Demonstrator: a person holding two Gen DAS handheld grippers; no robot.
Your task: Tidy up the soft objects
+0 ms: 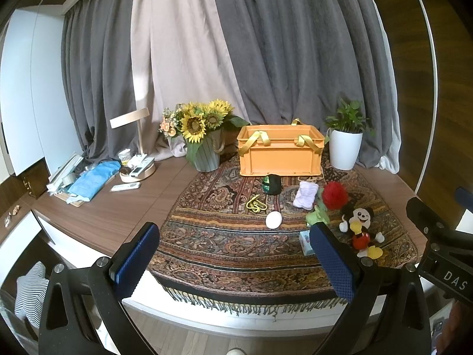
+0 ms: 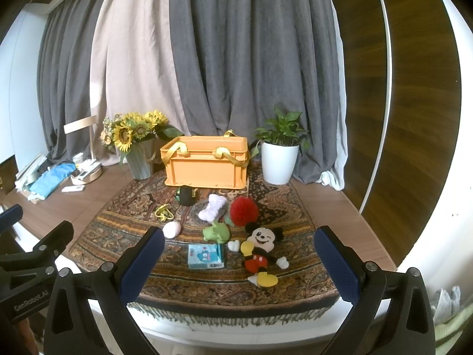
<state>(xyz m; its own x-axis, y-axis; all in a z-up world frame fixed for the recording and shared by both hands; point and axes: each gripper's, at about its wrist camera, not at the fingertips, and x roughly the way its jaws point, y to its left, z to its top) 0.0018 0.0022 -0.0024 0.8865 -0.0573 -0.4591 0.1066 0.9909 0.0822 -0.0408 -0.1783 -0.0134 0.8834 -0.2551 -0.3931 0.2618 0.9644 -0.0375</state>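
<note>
An orange crate with yellow straps stands at the back of a patterned rug. In front of it lie a Mickey plush, a red pompom, a green plush, a lilac soft bow, a pale egg-shaped ball, a dark ball, a yellow cord and a blue tissue pack. My left gripper and right gripper are open and empty, held before the rug's front edge.
A sunflower vase stands left of the crate, a white potted plant right of it. A lamp, remotes and blue cloth clutter the left of the wooden table. Grey curtains hang behind.
</note>
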